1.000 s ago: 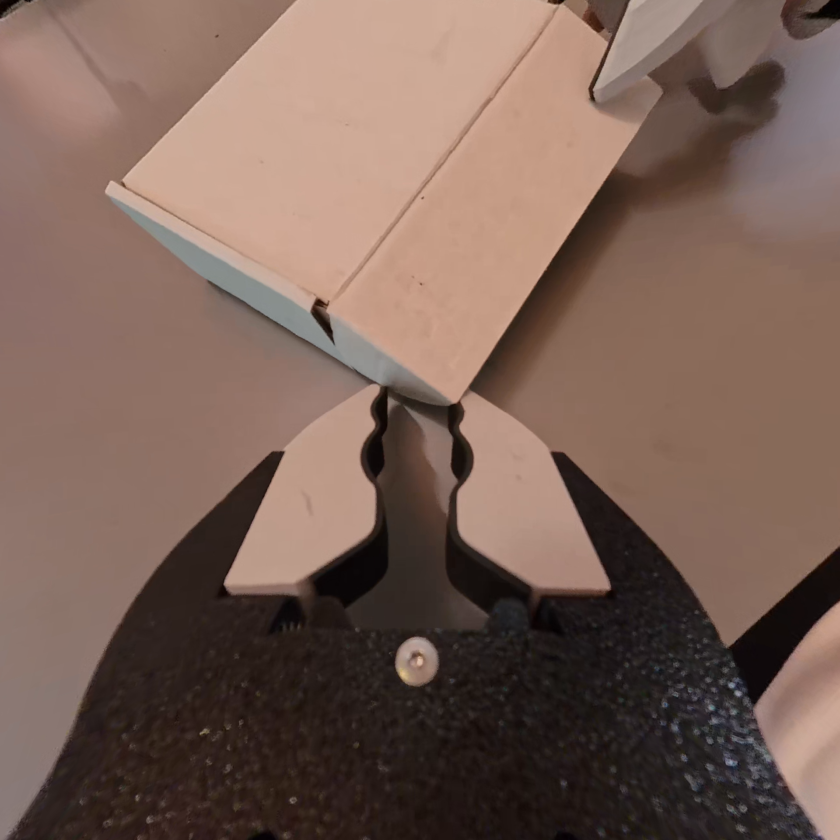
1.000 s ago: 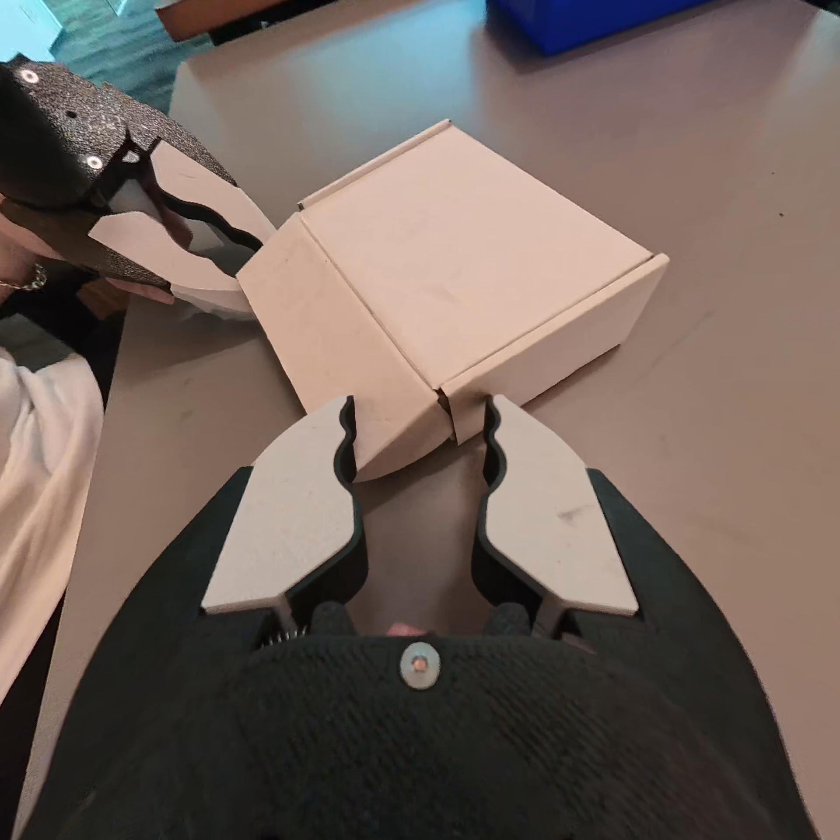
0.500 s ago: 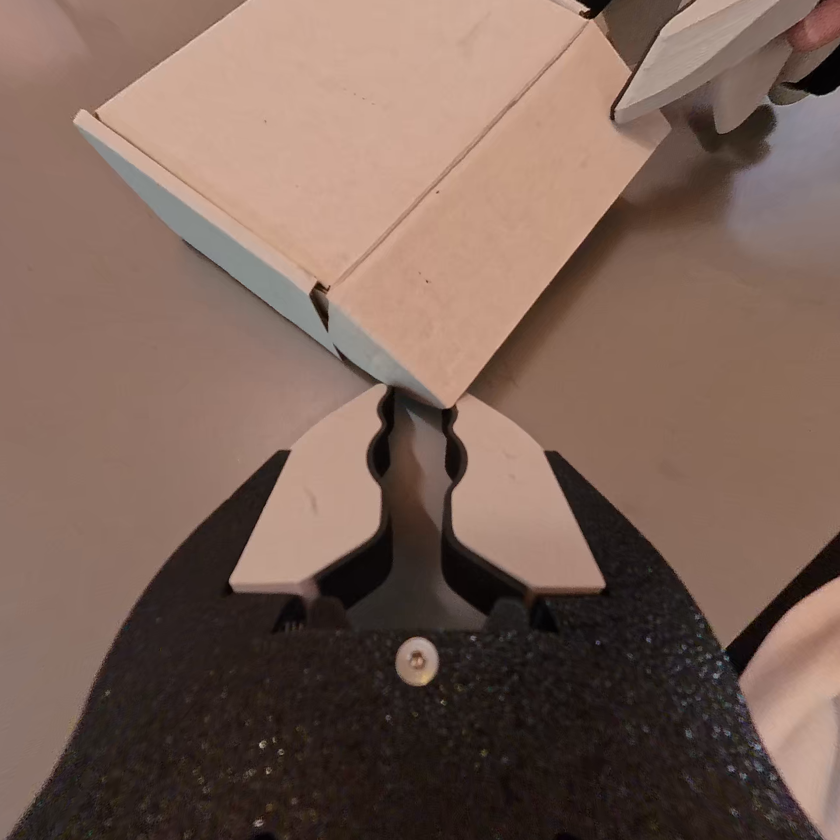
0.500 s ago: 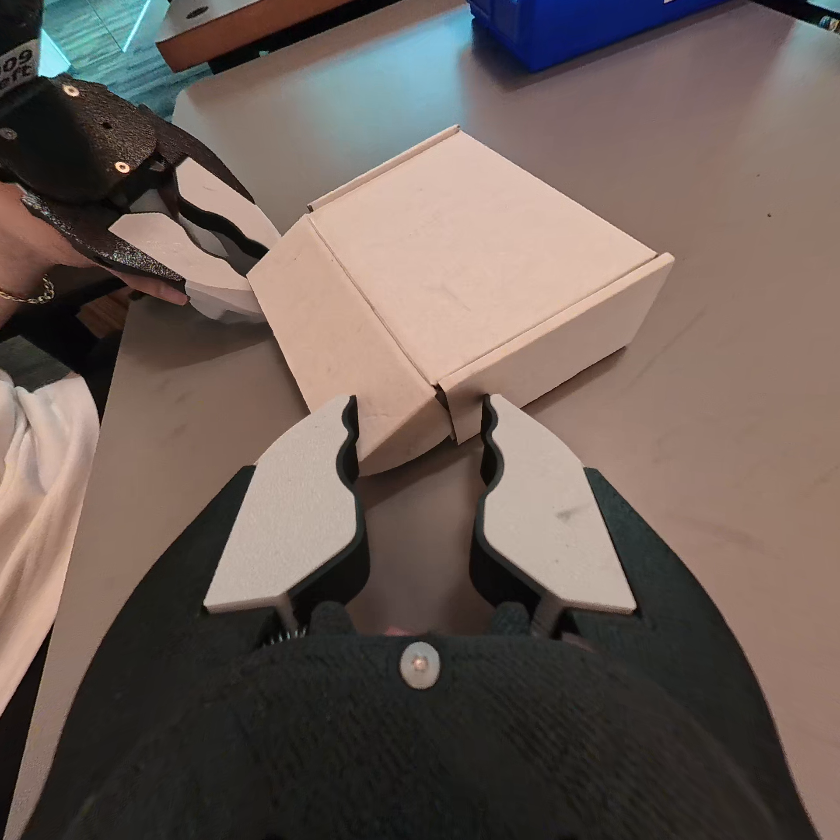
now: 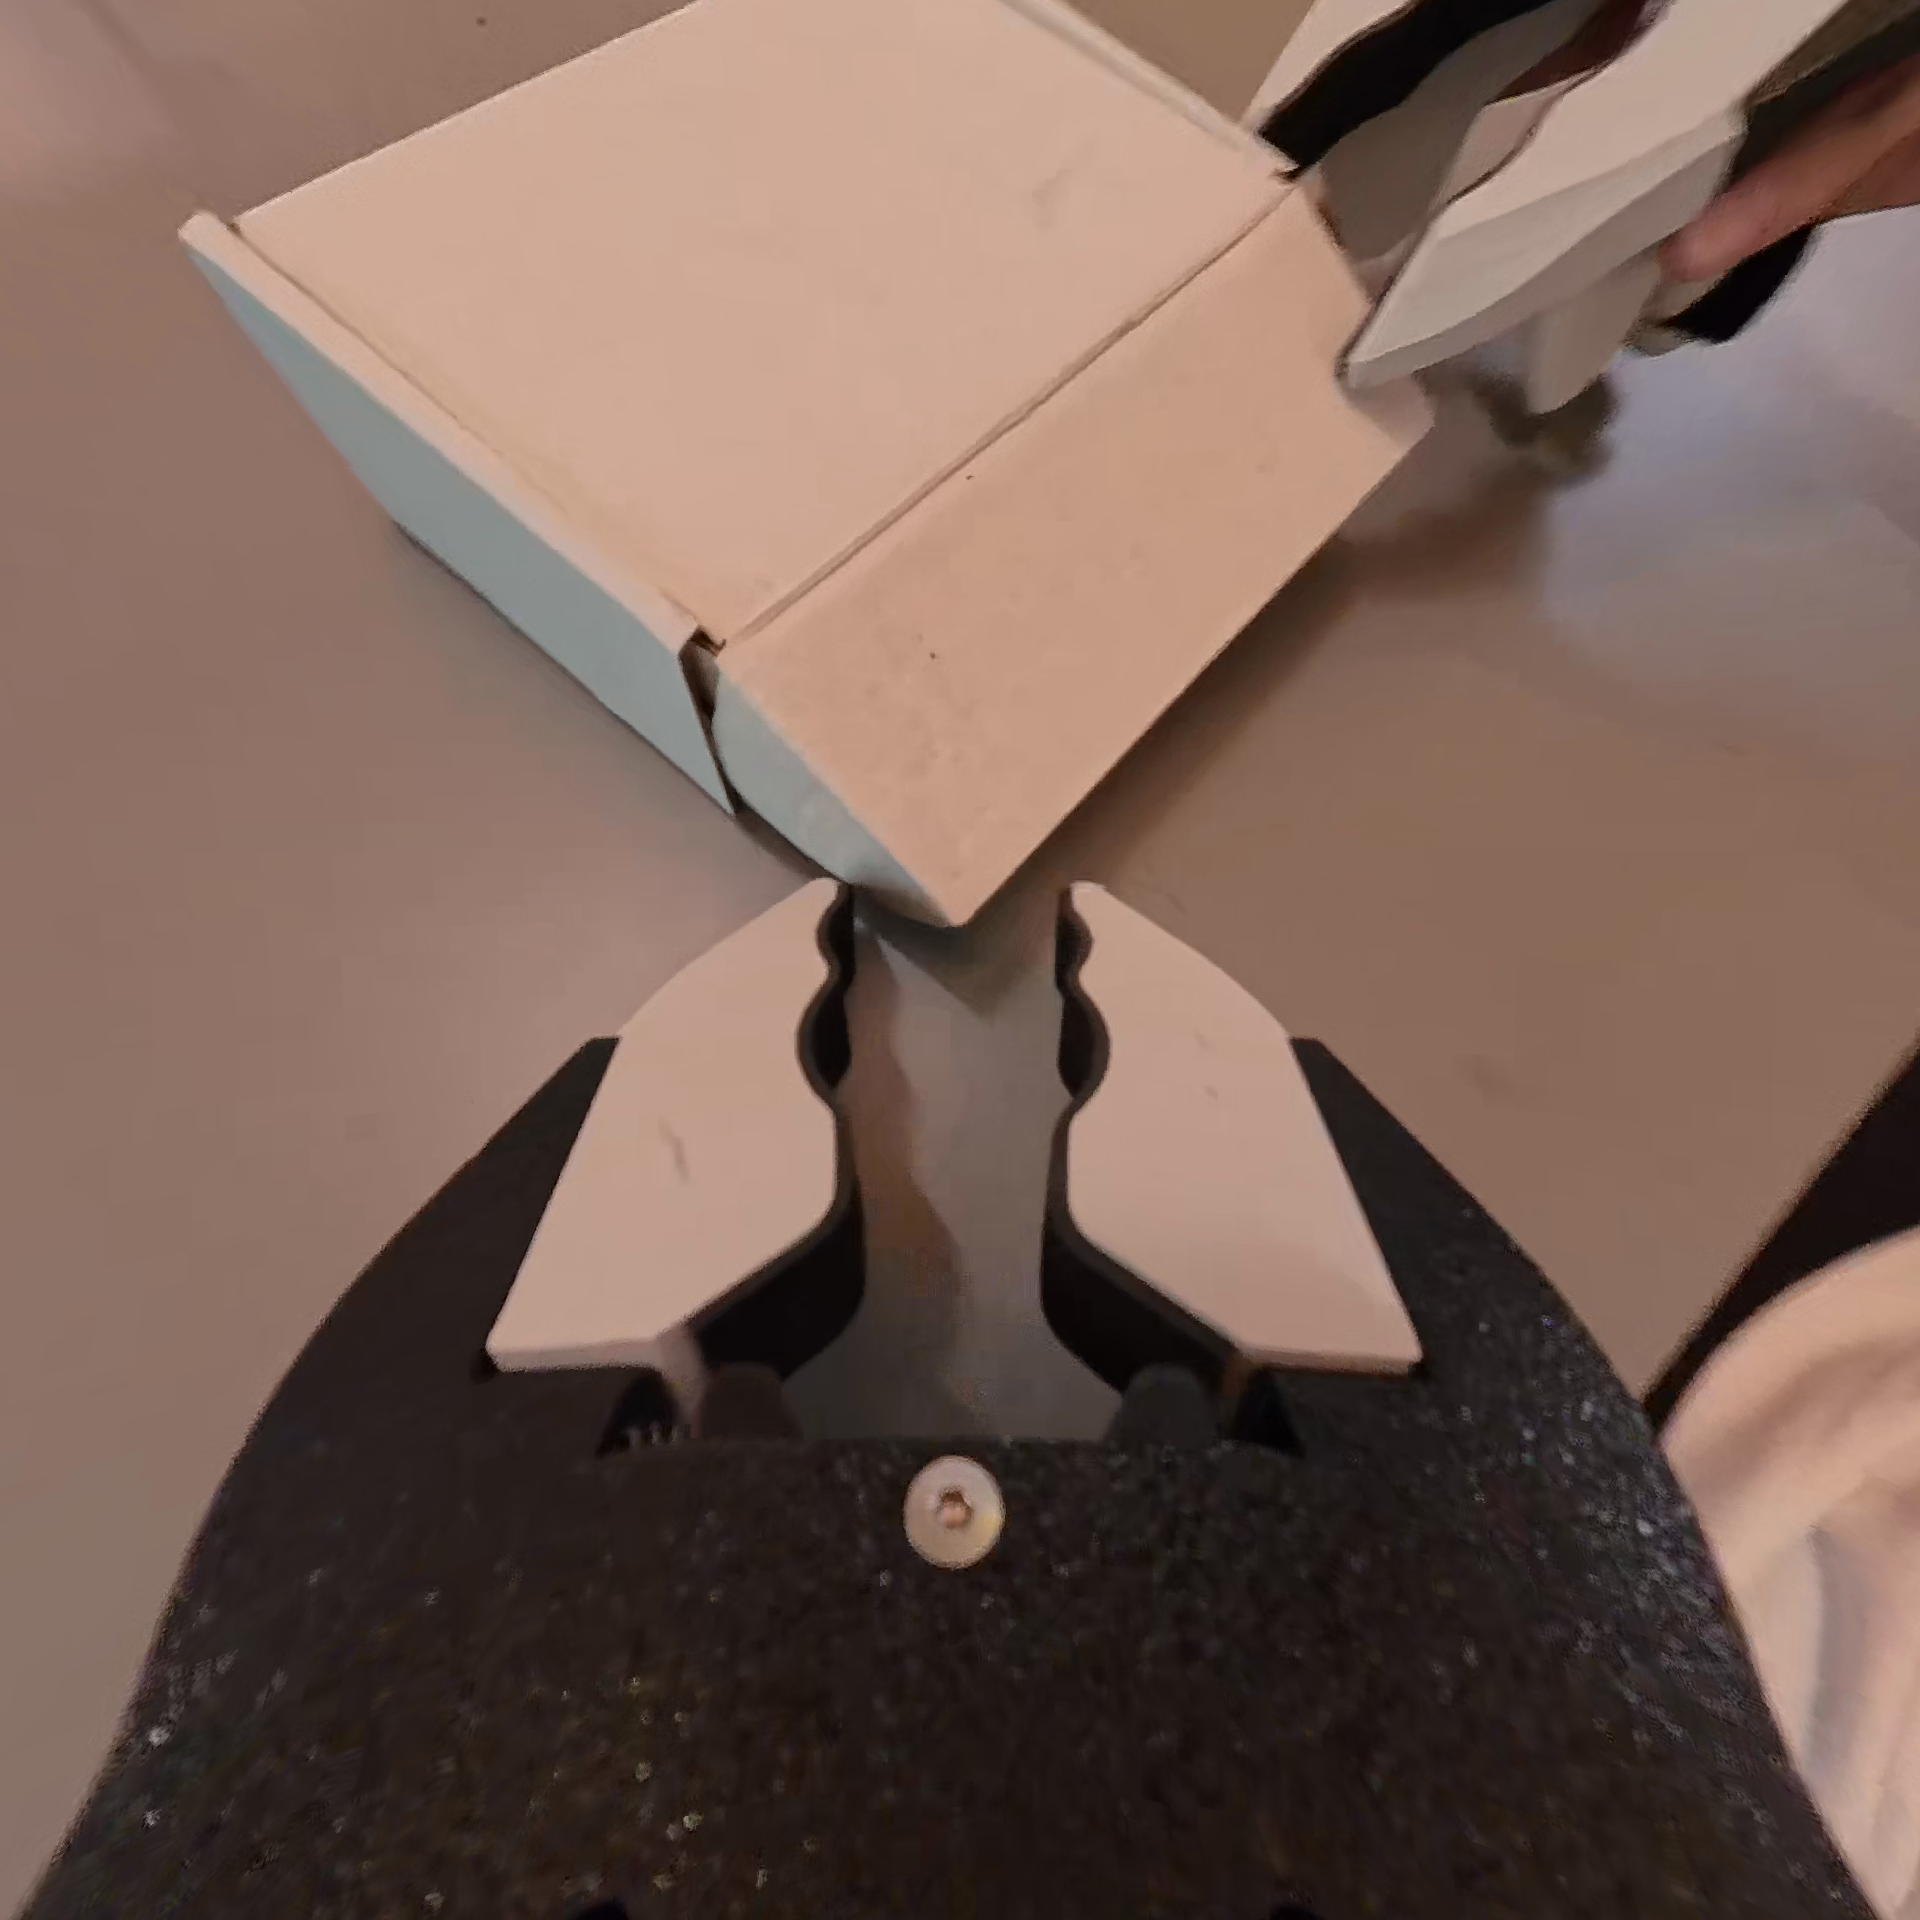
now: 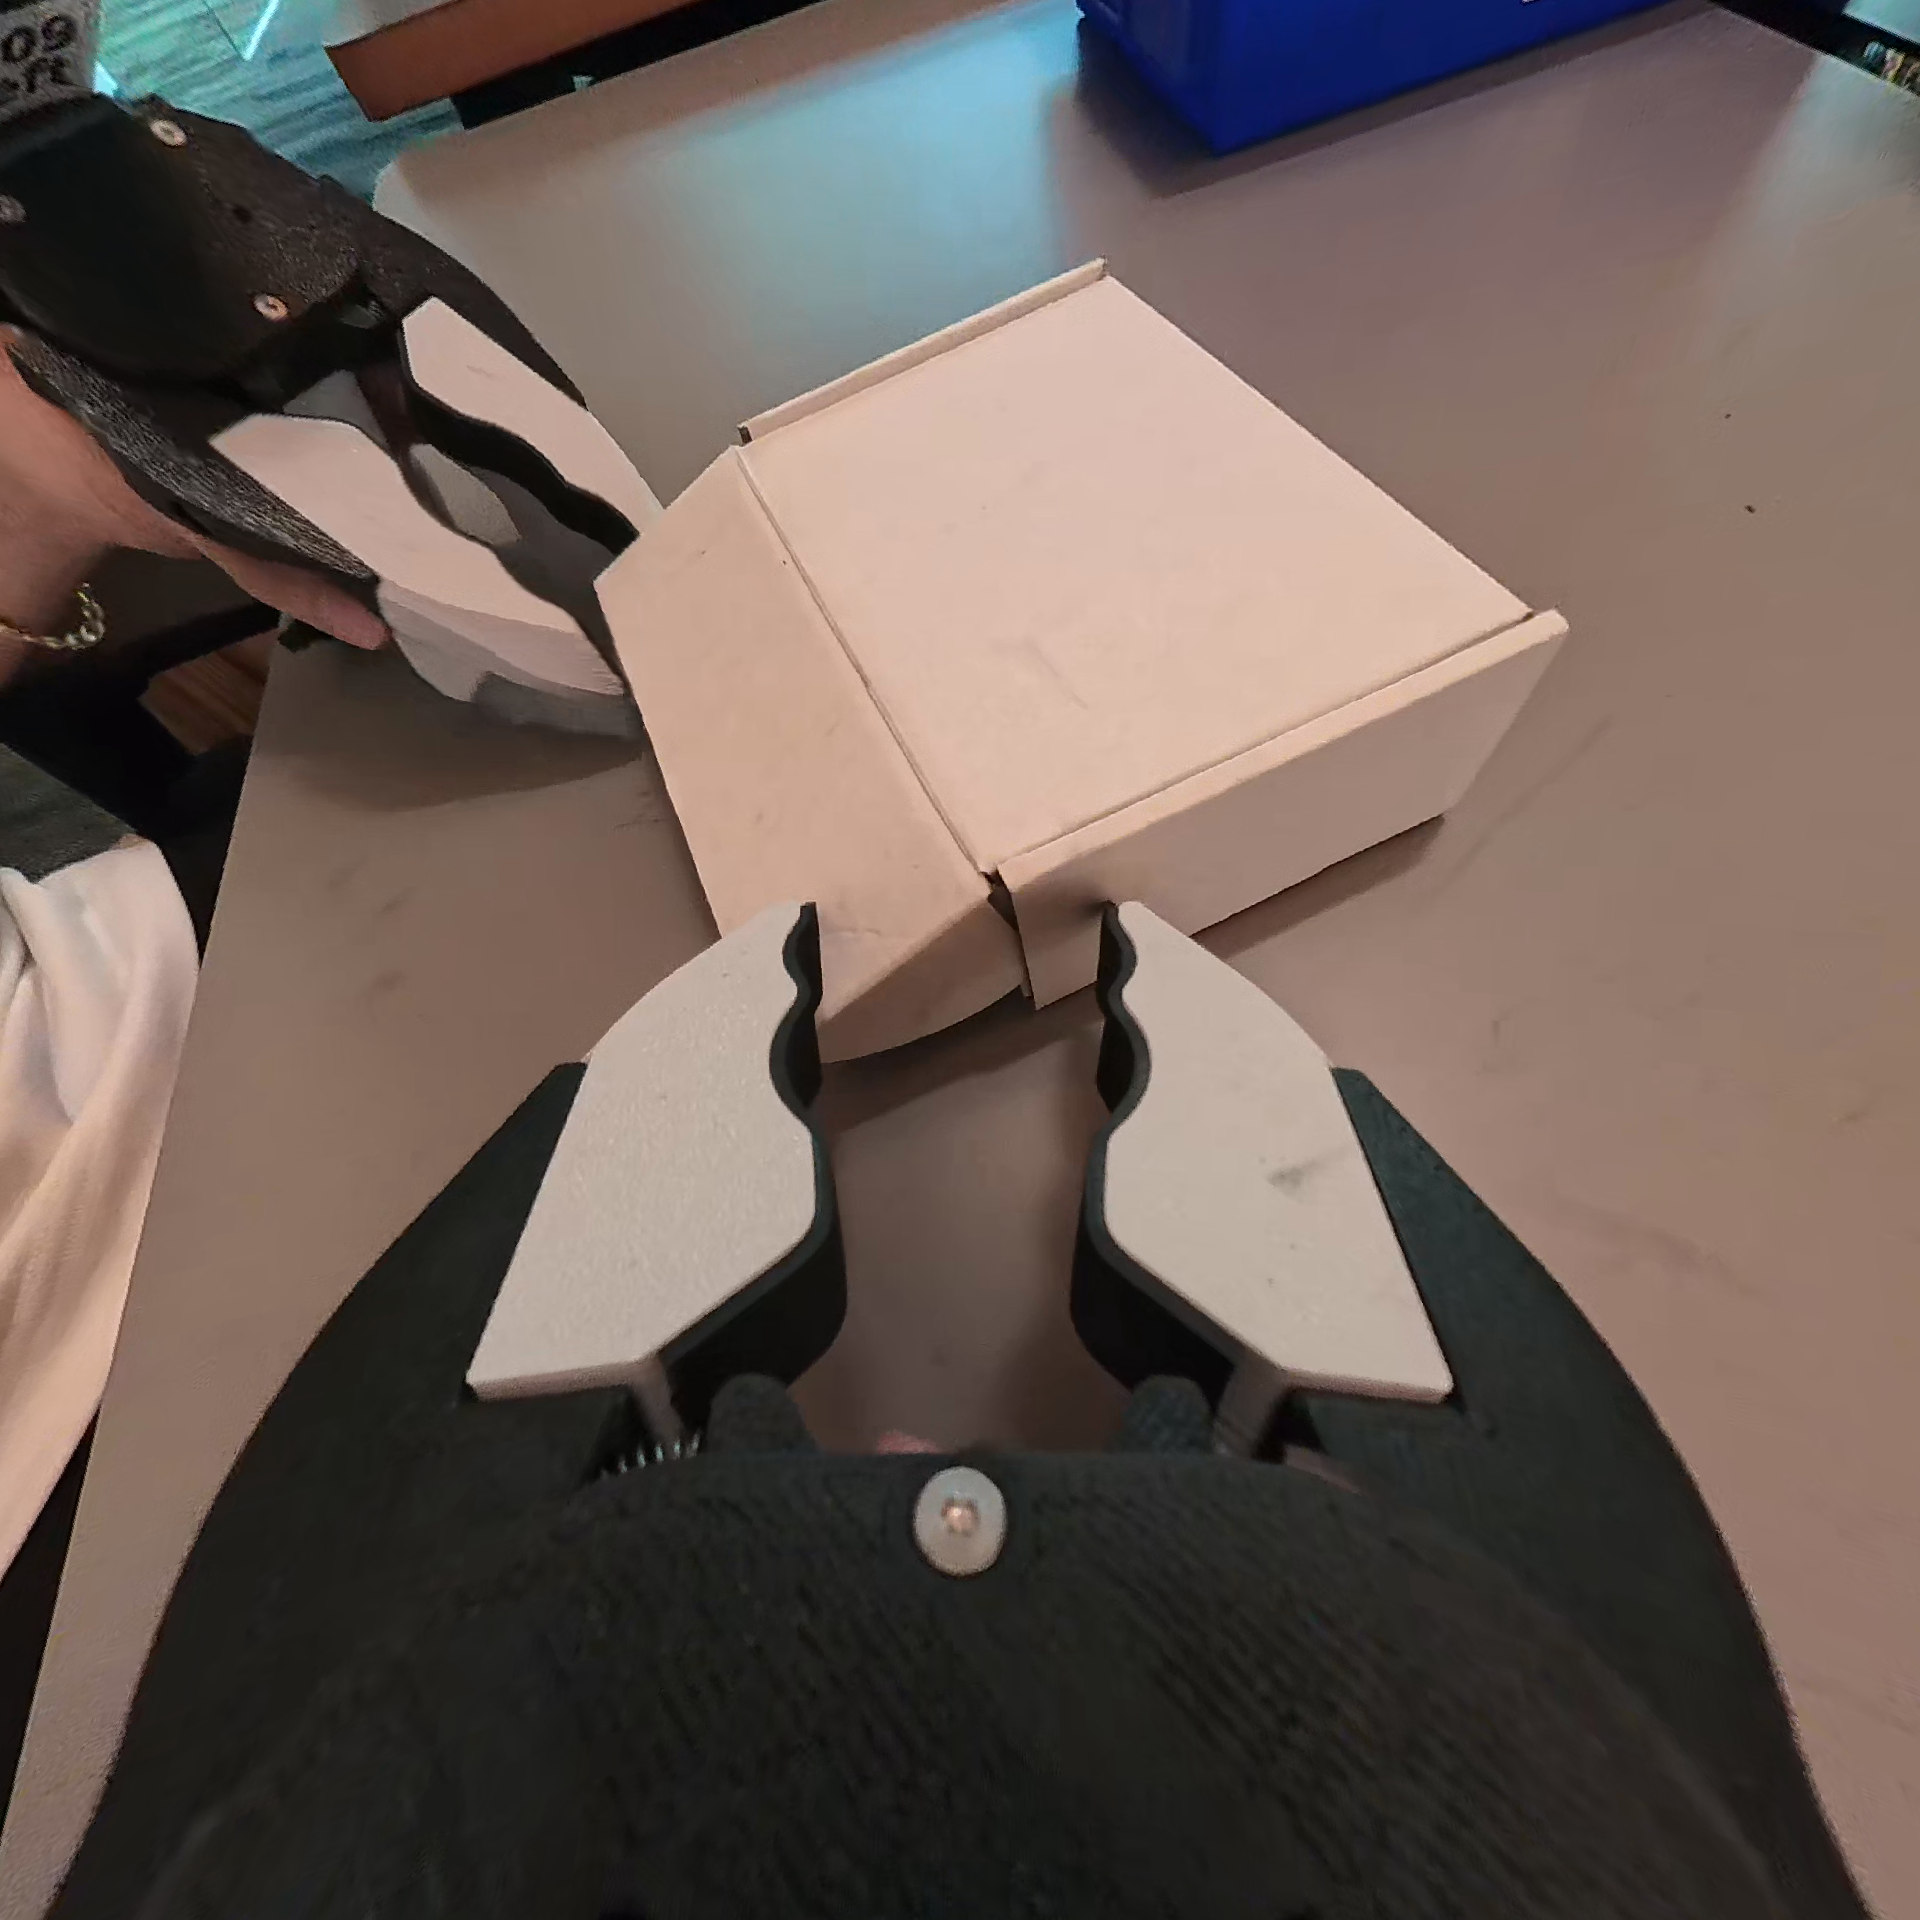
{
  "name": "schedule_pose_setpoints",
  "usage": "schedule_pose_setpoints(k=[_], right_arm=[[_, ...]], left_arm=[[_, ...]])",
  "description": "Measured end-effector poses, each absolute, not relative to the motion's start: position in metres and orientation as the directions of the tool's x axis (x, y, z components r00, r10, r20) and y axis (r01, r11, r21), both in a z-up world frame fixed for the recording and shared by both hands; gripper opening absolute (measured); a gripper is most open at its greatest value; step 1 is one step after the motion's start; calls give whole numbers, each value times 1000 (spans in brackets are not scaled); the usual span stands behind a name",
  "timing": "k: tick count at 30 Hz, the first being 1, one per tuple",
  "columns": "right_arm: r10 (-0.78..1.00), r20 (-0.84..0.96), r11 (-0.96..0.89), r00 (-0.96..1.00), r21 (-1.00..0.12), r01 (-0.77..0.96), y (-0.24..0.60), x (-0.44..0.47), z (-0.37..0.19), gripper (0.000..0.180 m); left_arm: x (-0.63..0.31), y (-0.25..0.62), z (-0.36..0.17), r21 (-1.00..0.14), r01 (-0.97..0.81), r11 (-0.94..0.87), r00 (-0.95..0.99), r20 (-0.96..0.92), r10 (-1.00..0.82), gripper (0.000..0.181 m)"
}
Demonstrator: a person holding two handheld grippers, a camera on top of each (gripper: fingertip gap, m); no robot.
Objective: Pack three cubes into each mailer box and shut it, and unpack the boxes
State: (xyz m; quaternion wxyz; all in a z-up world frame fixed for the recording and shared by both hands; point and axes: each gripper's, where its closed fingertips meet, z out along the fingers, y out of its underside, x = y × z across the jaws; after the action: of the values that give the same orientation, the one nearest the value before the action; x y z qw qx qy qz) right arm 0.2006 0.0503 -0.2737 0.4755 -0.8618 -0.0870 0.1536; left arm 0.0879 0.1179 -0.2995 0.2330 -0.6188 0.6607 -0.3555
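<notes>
1. Mailer box (image 6: 1091, 603): lies flat on the desk (image 6: 1558, 1039), nearer the desk's left edge than its right in the right wrist view. Its lid is down. No cubes are visible, so whether it is packed cannot be told.
2. Front flap (image 6: 790, 748): slopes outward from the lid's front crease toward the desk and is not tucked in. Its rounded ears show at both ends.
3. Left gripper (image 5: 951, 914): the tongs are apart, with one corner of the flap just at their tips. The gap is wider than half a second ago, so any pinch on that corner has been let go.
4. Right gripper (image 6: 956, 935): the tongs are apart and straddle the flap's other ear and the box corner behind it. Nothing is clamped, and the gap is unchanged over the last second.
5. Change of position: in the left wrist view the box has shifted lower and rightward, which suggests both tools are being re-aimed at the flap ends.
6. Reading: the box is probably mid-closure, since the flap has yet to be folded and pushed into the front wall.
7. Background: a blue bin (image 6: 1351, 62) stands at the desk's far edge.
</notes>
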Motion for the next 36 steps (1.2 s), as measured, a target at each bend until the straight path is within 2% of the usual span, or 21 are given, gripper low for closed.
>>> schedule_pose_setpoints(k=[2, 6, 10, 13, 21, 26, 27, 28, 36], right_arm=[[294, -172, -530, 940, -848, 10, 50, 201, -273, 52], [311, -123, -502, 942, -863, 53, 51, 201, -268, 65], [321, -113, -526, 940, -847, 78, 56, 204, -272, 73], [331, -140, -545, 933, -835, 69, 56, 203, -275, 74], [364, -164, -537, 917, -841, 63, 58, 202, -280, 73], [367, -159, -543, 917, -836, 72, 60, 205, -282, 69], [365, -151, -543, 919, -836, 79, 61, 206, -282, 68], [354, -134, -543, 926, -835, 86, 62, 208, -283, 62], [334, -65, -540, 940, -831, 134, 64, 211, -286, 57]], left_arm=[[82, 118, -295, -768, -640, -26, -186, 187, -964, 49], [81, 144, -278, -830, -558, 26, -222, 119, -968, 77], [97, 145, -271, -848, -529, 30, -324, 169, -931, 80], [108, 146, -278, -829, -559, 31, -361, 210, -909, 80], [115, 144, -283, -830, -533, 163, -484, 141, -864, 74], [118, 146, -284, -829, -531, 176, -481, 124, -868, 74], [120, 148, -284, -827, -532, 181, -473, 113, -874, 71], [123, 154, -287, -821, -533, 203, -444, 68, -893, 60], [126, 157, -289, -815, -519, 258, -428, -14, -904, 56]])
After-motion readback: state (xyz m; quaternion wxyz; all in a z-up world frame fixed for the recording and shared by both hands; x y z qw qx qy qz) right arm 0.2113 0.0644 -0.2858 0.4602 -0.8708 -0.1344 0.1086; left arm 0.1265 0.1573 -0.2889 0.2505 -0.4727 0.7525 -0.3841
